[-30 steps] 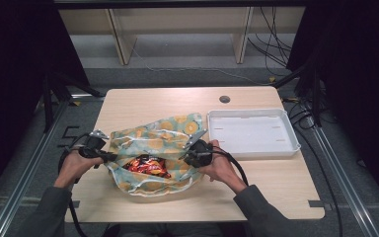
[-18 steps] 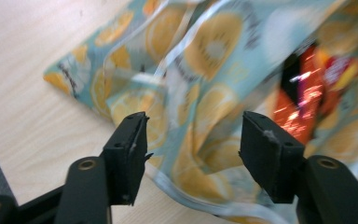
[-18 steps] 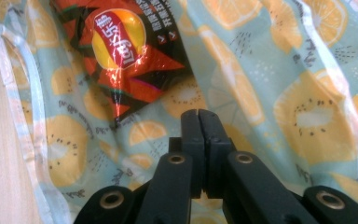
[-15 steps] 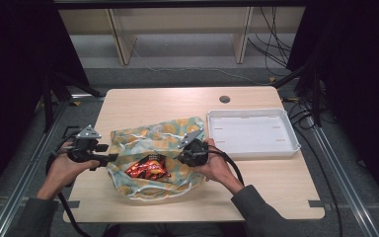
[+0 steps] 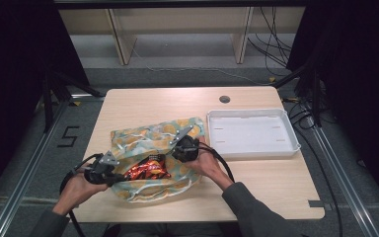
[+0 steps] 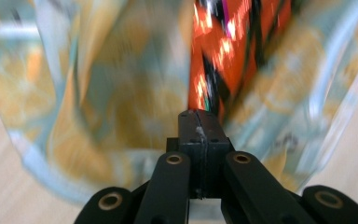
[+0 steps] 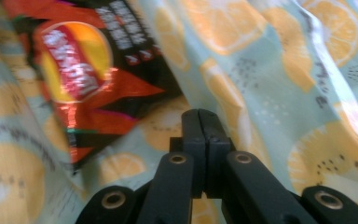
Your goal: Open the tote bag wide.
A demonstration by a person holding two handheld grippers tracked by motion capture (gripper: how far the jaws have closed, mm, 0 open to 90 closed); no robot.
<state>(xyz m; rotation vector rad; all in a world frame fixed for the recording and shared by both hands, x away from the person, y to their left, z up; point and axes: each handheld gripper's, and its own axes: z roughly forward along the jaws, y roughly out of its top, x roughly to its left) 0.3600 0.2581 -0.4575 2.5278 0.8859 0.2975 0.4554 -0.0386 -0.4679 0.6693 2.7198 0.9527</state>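
1. On the light wooden table [image 5: 276, 182], the left gripper [image 5: 112, 178] has slid from the left rim of the mint-green orange-slice-print cloth bag [image 5: 143, 140] to its near-left edge; its jaws have just been closing and now meet clenched, seemingly on fabric.
2. The right gripper [image 5: 173, 151] stays clenched at the bag's right side, so the mouth is being held open.
3. The glossy red-and-black snack packet [image 5: 147, 170] lies inside, partly covered.
4. Blur in the left gripper view hides what is pinched.

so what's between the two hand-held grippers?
High view: the snack bag, lying on the citrus-print cloth, between left gripper and right gripper.
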